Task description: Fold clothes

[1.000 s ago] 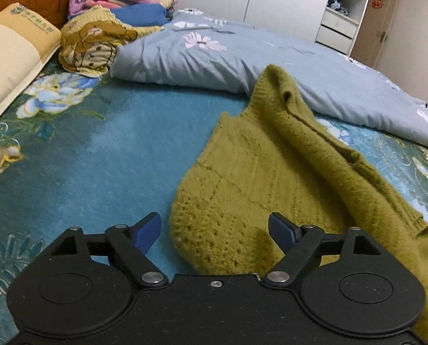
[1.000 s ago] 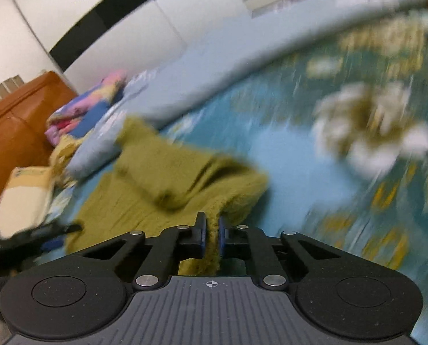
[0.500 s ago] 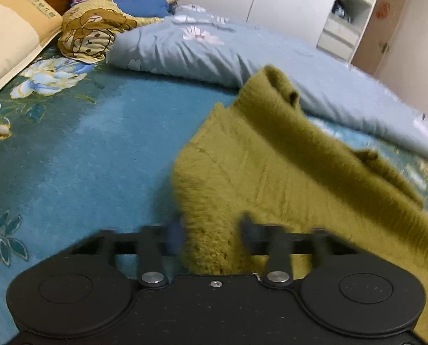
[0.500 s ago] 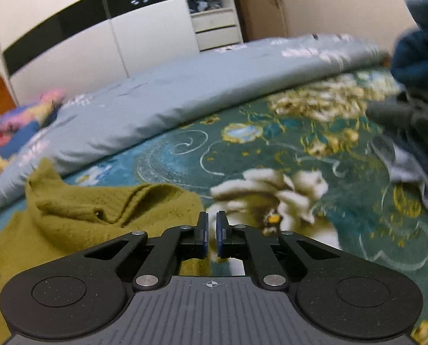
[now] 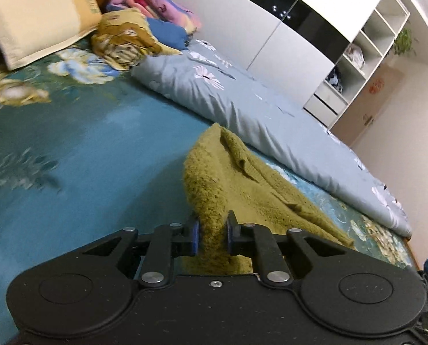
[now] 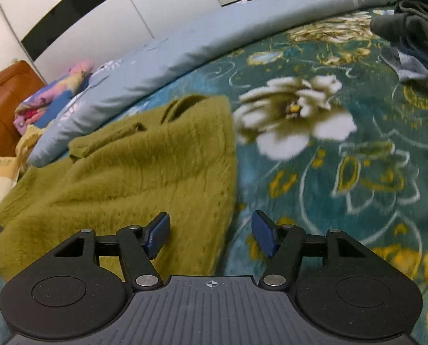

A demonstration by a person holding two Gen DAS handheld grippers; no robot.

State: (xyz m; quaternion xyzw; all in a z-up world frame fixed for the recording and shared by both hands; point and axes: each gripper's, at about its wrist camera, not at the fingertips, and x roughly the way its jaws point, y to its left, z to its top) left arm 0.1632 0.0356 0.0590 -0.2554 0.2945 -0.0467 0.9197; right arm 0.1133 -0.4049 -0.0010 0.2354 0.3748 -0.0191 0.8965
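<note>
An olive-green knitted sweater [image 5: 242, 184] lies on the teal floral bedspread [image 5: 84, 143]. My left gripper [image 5: 212, 237] is shut on the sweater's near edge, and a thick fold of knit rises from between its blue pads. In the right wrist view the same sweater [image 6: 133, 166] spreads across the left half of the frame. My right gripper [image 6: 211, 234] is open and hovers low over the sweater's right edge, the left pad above the knit and the right pad above the bedspread [image 6: 343, 172]. Nothing is between its fingers.
A rolled grey-blue floral duvet [image 5: 257, 115] runs along the far side of the bed. A cream pillow [image 5: 38, 14] and bundled colourful bedding [image 5: 139, 34] lie at the head. A dark pile of clothes [image 6: 412, 28] sits at the right. White wardrobes [image 5: 271, 28] stand behind.
My left gripper went from open to shut on the sweater's edge and lifted it. My right gripper, shut before, has opened and dropped over the sweater's right edge.
</note>
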